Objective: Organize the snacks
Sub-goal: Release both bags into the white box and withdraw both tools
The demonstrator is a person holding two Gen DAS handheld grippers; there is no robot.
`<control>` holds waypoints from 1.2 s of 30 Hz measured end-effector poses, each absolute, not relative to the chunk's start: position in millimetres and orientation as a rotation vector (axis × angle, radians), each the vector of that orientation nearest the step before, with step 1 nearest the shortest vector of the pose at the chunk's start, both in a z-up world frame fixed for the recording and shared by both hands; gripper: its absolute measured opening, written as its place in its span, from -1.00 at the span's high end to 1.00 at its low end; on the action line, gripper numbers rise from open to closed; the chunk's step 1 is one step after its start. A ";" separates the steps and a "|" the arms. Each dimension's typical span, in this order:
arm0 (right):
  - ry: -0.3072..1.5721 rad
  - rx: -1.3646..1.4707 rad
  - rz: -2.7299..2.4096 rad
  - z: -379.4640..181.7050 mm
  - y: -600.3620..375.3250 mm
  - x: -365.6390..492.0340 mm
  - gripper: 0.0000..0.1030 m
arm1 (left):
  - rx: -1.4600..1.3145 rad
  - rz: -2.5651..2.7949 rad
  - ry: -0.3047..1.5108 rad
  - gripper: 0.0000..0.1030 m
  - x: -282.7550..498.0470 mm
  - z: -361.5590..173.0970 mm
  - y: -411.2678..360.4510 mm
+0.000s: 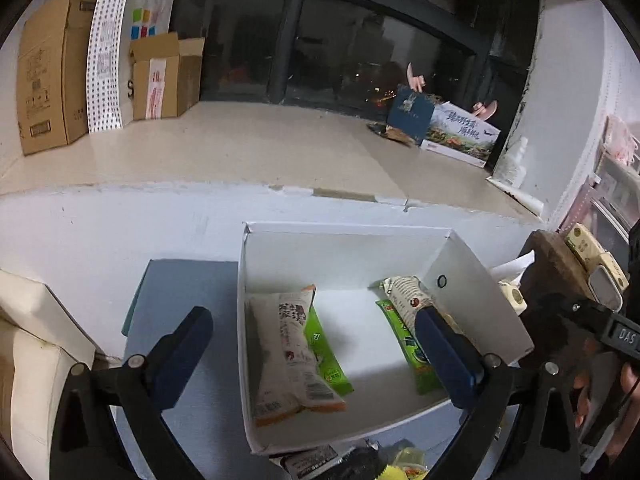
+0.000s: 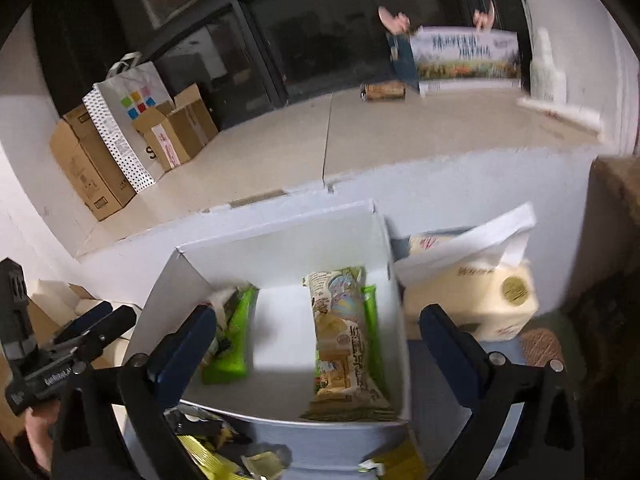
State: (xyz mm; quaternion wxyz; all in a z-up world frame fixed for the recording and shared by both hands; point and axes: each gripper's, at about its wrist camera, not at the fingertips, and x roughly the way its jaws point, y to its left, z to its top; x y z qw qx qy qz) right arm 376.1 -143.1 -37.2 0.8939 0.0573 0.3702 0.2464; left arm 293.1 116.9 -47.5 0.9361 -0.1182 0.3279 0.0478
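A white open box (image 1: 344,229) stands on a blue-grey surface. On its left side lies a white packet with an orange end (image 1: 288,354) over a green packet (image 1: 328,356). On its right side a patterned packet (image 1: 404,292) lies over another green packet (image 1: 400,338). My left gripper (image 1: 316,346) hangs wide open above the box, touching nothing. In the right wrist view the same box (image 2: 280,234) shows the patterned packet (image 2: 340,344) and a green packet (image 2: 232,346). My right gripper (image 2: 318,344) is wide open over it and holds nothing.
Loose wrappers and snacks lie in front of the box (image 1: 320,460) (image 2: 208,456). A yellow tissue pack (image 2: 468,300) stands right of the box. Cardboard boxes (image 1: 48,72) and a paper bag (image 1: 148,4) sit on the window ledge (image 1: 240,148). A hand (image 1: 584,396) holds the other tool.
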 end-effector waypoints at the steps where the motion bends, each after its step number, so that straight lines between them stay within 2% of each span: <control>1: 0.751 0.119 0.521 -32.6 -144.9 370.5 -1.00 | -0.231 0.096 0.664 -1.00 288.1 -43.4 116.0; 11: 0.636 0.114 0.617 -13.9 -184.8 280.9 -1.00 | -0.201 -0.043 0.567 -1.00 181.9 -17.7 91.7; 21: 0.699 0.135 0.554 -78.0 -259.4 171.9 -1.00 | -0.195 -0.182 0.544 -1.00 72.5 -45.7 51.6; 28: 0.747 0.122 0.505 -111.6 -281.8 137.0 -1.00 | -0.112 -0.153 0.600 -1.00 41.8 -78.2 32.5; 36: 0.766 0.060 0.548 -120.4 -262.3 149.1 -1.00 | -0.146 -0.155 0.637 -1.00 32.9 -93.1 29.1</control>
